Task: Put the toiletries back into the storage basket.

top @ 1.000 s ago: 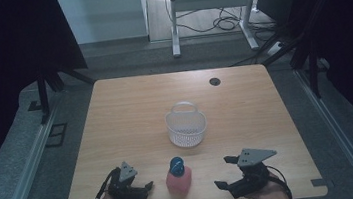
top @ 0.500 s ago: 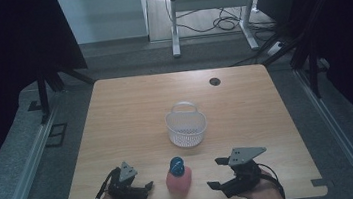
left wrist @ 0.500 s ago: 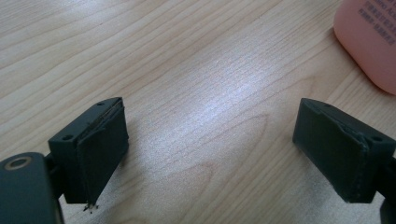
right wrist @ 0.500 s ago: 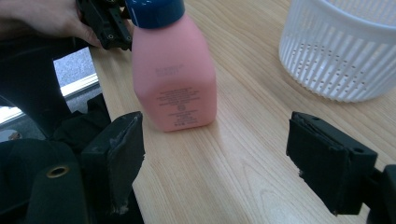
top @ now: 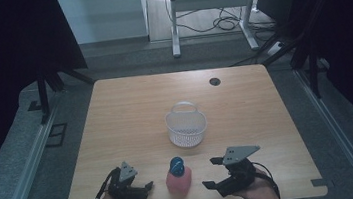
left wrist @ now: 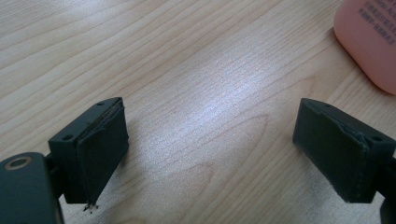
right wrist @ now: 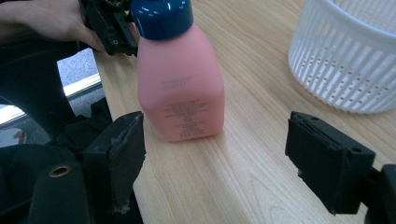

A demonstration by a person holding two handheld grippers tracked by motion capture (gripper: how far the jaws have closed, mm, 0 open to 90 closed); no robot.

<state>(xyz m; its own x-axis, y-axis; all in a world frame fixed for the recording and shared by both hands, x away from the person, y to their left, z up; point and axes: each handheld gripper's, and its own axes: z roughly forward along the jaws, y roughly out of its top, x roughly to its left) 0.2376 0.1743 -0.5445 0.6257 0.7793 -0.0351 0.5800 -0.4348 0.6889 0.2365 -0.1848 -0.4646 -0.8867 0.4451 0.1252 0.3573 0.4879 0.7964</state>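
A pink bottle [top: 179, 181] with a blue cap [top: 176, 166] stands upright near the table's front edge, between the two grippers. My right gripper [top: 212, 173] is open just to the bottle's right, jaws facing it; in the right gripper view the pink bottle [right wrist: 180, 92] stands a little ahead of my right gripper [right wrist: 224, 161], left of centre, not between the jaws. My left gripper [top: 143, 190] sits open to the bottle's left. The left gripper view has my left gripper [left wrist: 215, 154] over bare wood, with the pink bottle [left wrist: 371, 37] at the upper right corner.
A white mesh basket [top: 186, 126] with a handle stands mid-table behind the bottle, also the white basket [right wrist: 355, 51] at the upper right of the right gripper view. A dark cable hole [top: 214, 81] lies at the table's far side. The table [top: 130, 110] has bare wood around.
My right gripper has moved left, toward the pink bottle. The left gripper, bottle and basket have stayed put.
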